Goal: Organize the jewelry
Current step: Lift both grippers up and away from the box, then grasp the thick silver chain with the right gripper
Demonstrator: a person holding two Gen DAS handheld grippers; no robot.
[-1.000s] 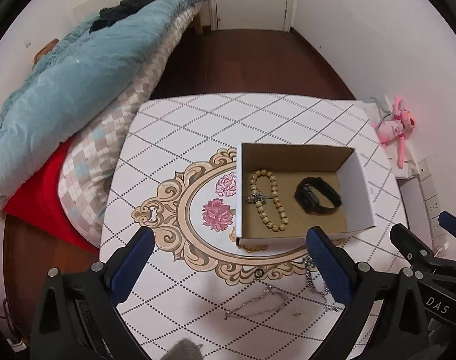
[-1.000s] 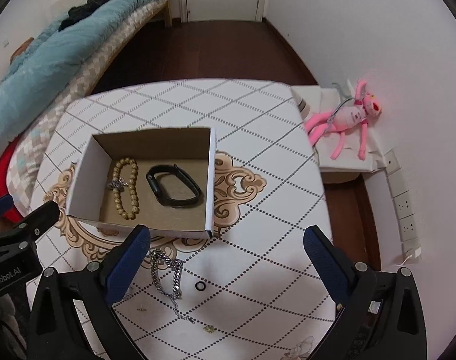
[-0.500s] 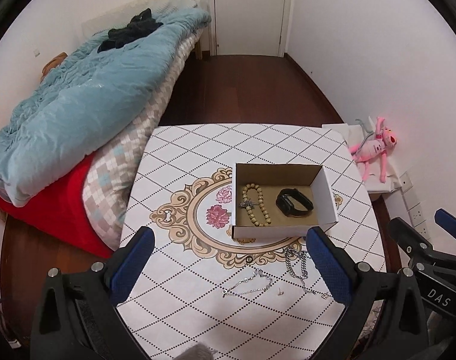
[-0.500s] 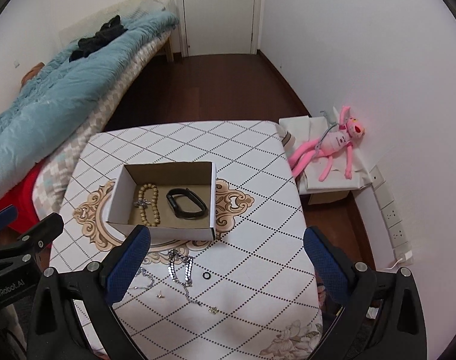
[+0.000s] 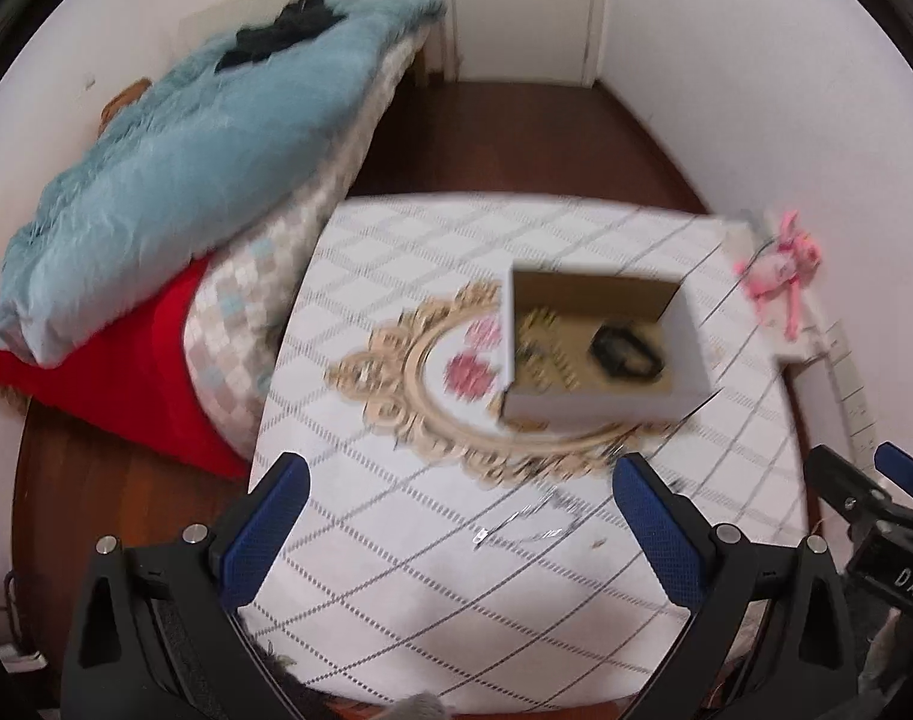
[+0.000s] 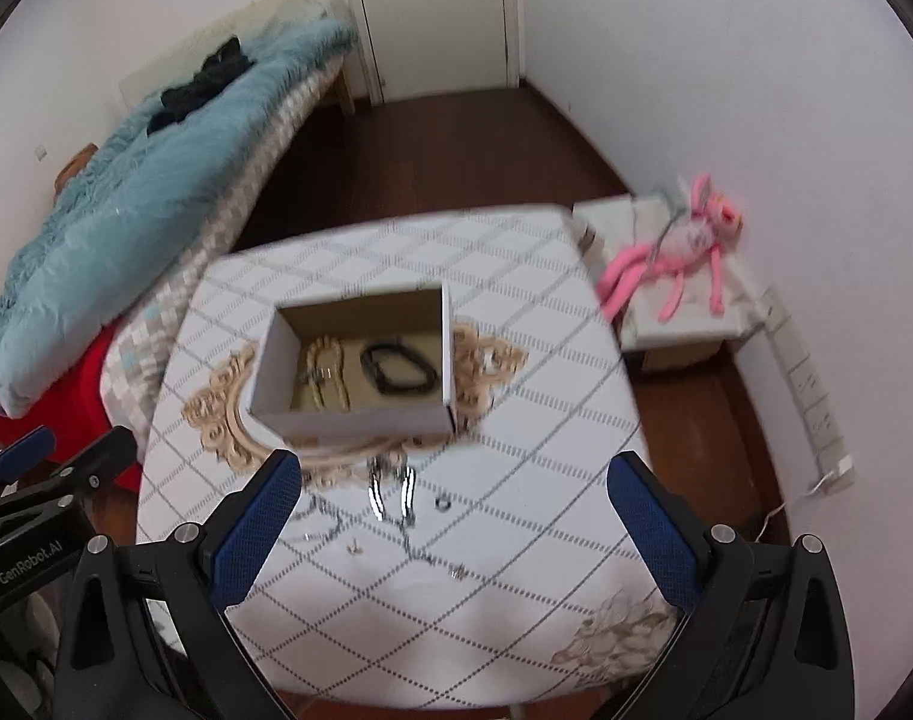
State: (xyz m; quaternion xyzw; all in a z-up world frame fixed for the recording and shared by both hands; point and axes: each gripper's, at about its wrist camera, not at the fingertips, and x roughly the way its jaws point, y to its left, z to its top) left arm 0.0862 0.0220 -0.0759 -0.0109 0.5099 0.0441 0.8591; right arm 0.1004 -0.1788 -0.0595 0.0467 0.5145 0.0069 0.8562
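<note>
Both the left claw (image 5: 459, 531) and the right claw (image 6: 453, 525) hang wide open and empty above the white diamond-patterned table (image 6: 546, 372), where the open cardboard box (image 6: 360, 420) holds a beaded bracelet (image 6: 327, 369) beside a black band (image 6: 399, 367), a silver chain (image 6: 390, 492) lying just in front of it.

Both tongs, left (image 5: 456, 516) and right (image 6: 453, 513), have drawn back from the box (image 6: 360, 420).

Matt cardboard box (image 6: 360, 417), shiny metal chain (image 6: 390, 489), patterned cloth-covered table (image 6: 516, 570), glossy wood floor (image 6: 456, 150).
</note>
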